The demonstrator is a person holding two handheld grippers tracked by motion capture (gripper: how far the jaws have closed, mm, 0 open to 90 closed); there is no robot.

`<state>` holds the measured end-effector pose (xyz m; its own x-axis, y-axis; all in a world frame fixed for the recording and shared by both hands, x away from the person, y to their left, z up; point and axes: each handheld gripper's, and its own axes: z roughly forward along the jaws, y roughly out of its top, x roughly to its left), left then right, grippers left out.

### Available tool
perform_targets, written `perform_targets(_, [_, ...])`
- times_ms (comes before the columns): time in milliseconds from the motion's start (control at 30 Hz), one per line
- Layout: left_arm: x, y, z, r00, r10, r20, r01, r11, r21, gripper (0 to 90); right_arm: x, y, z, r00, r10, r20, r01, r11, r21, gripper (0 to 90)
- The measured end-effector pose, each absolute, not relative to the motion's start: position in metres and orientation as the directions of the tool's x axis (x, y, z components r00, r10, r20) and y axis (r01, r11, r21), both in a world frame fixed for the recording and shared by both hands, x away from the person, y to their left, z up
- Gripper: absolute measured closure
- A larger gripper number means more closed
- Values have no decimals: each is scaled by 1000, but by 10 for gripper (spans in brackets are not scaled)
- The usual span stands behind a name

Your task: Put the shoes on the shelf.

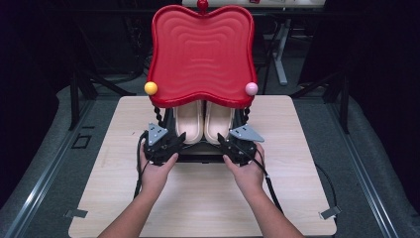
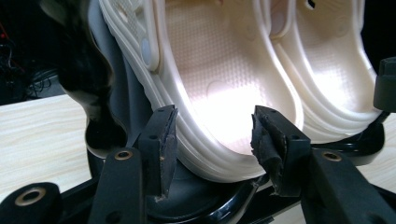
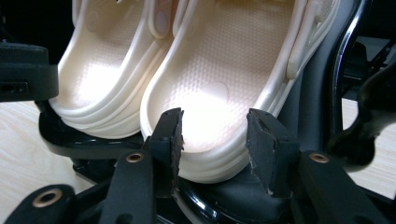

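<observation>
A pair of cream clogs stands heels toward me on the black lower shelf [image 1: 198,154] of a small rack. My left gripper [image 1: 174,144] sits at the heel of the left clog [image 1: 188,121], and my right gripper [image 1: 226,144] at the heel of the right clog [image 1: 219,121]. In the left gripper view, the left gripper [image 2: 212,135] is open, with the left clog's [image 2: 219,84] heel just past its pads and nothing pressed. In the right gripper view, the right gripper [image 3: 214,135] is likewise open in front of the right clog [image 3: 210,79].
A red wavy tray top [image 1: 200,54] overhangs the clogs, with a yellow ball [image 1: 150,88] and a pink ball [image 1: 251,89] at its front corners. Twisted black posts [image 1: 158,116] hold it up. The rack stands on a light wooden table [image 1: 198,198]; dark floor surrounds it.
</observation>
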<state>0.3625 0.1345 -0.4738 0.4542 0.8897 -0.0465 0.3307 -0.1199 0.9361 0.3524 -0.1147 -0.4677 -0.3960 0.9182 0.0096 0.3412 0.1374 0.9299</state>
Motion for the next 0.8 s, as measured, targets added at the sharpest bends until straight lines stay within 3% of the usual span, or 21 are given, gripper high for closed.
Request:
perform_targets(267, [370,131,-479,450,892,-55,348,-118,930,525,360,-115,-472,-370,929,13,360,130,924,534])
perform_targets(533, [372,131,-478,438,898,-39,350,-130,928,587,365,-120,-473,-390,921,9,349,139,927,627])
perform_targets(800, [375,130,-476,439,898,-22,346,-146,927,603,370,-119,-472,-400,916,-18,342,167,925,632])
